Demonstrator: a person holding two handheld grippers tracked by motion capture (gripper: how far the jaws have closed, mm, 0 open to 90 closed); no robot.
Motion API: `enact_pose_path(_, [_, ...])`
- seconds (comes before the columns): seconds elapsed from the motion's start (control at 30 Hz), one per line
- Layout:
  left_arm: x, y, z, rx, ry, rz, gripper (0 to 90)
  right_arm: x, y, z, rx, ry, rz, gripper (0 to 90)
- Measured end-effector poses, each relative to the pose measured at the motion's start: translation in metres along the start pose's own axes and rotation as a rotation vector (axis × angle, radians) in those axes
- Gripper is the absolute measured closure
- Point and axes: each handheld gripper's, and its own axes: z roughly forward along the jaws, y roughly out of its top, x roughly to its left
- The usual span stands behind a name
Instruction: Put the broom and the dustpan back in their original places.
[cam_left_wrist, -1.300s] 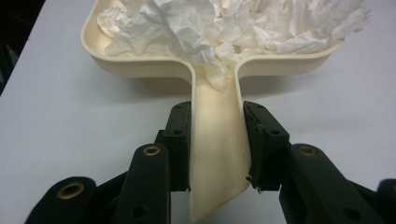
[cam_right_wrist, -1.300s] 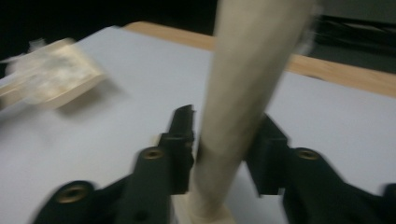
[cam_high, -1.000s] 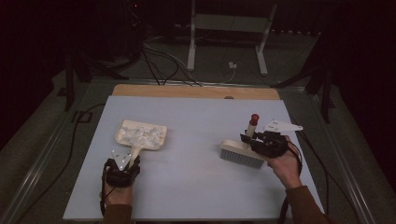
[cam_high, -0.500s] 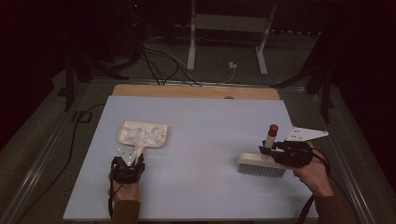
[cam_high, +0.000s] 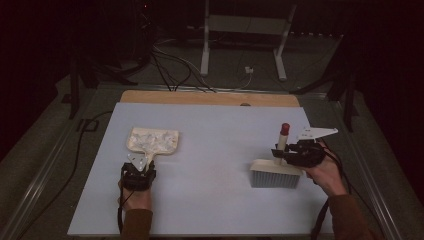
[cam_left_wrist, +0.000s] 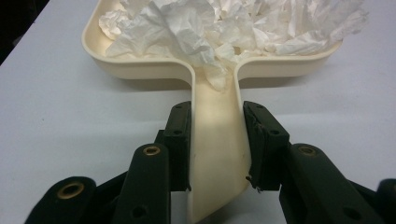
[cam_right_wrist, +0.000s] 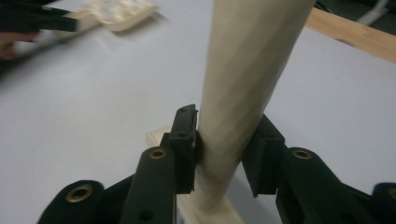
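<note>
Left gripper (cam_high: 139, 172) clamps the dustpan (cam_high: 152, 140) handle, its paper-filled pan pointing to twelve o'clock; right gripper (cam_high: 292, 153) is clamped on the upright brush (cam_high: 276, 172) handle. The dustpan lies at nine o'clock from the brush, well apart across the table (cam_high: 220, 145).

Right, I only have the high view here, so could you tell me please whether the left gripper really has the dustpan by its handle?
Observer: Yes. In the left gripper view, the left gripper has both pads pressed on the sides of the dustpan handle.
Operator: Thank you. What is the pale stuff in the pan?
Observer: Crumpled white tissue paper, heaped across the pan and spilling a little into the top of the handle channel.
Operator: And the right gripper's hold on the brush?
Observer: The right gripper is shut on the brush handle low down, near the head; the handle rises tilted between its jaws.
</note>
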Motion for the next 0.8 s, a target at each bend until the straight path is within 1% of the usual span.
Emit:
enact_pose_path(0.07, [0.0,0.001,0.002,0.011,0.007,-0.006,66.0,-0.005,0.003,0.013,0.004,-0.033,0.008,65.3])
enact_pose_path(0.17, [0.0,0.001,0.005,0.024,0.02,-0.019,65.9,-0.014,0.006,0.034,0.034,-0.105,0.037,63.3])
enact_pose_path(0.23, [-0.001,0.001,0.007,0.038,0.021,-0.024,65.9,-0.021,0.005,0.048,0.054,-0.137,0.085,62.6])
enact_pose_path(0.3, [-0.002,0.001,0.01,0.051,0.027,-0.024,65.9,-0.029,0.003,0.062,0.086,-0.182,0.127,61.5])
enact_pose_path(0.37, [-0.002,0.001,0.012,0.057,0.025,-0.029,65.9,-0.037,-0.001,0.074,0.113,-0.218,0.182,61.5])
enact_pose_path(0.43, [-0.002,0.001,0.012,0.058,0.021,-0.034,65.8,-0.044,-0.005,0.085,0.134,-0.244,0.23,61.6])
enact_pose_path(0.47, [-0.001,0.001,0.013,0.061,0.019,-0.036,65.8,-0.046,-0.008,0.089,0.14,-0.247,0.25,61.5])
enact_pose_path(0.57, [-0.001,0.002,0.013,0.069,0.016,-0.036,65.5,-0.051,-0.013,0.101,0.171,-0.289,0.294,61.4])
enact_pose_path(0.6, [-0.001,0.002,0.013,0.069,0.015,-0.038,65.4,-0.052,-0.015,0.104,0.174,-0.29,0.31,61.3])
enact_pose_path(0.63, [-0.001,0.002,0.014,0.069,0.014,-0.039,65.3,-0.053,-0.016,0.106,0.178,-0.287,0.317,60.9])
enact_pose_path(0.7, [0.0,0.002,0.014,0.07,0.008,-0.045,64.8,-0.053,-0.019,0.112,0.197,-0.301,0.315,58.8])
enact_pose_path(0.73, [0.0,0.002,0.014,0.07,0.001,-0.047,63.8,-0.052,-0.02,0.114,0.208,-0.304,0.309,54.7])
enact_pose_path(0.8, [0.002,0.002,0.013,0.067,-0.018,-0.051,55.3,-0.05,-0.021,0.116,0.211,-0.316,0.318,47.6])
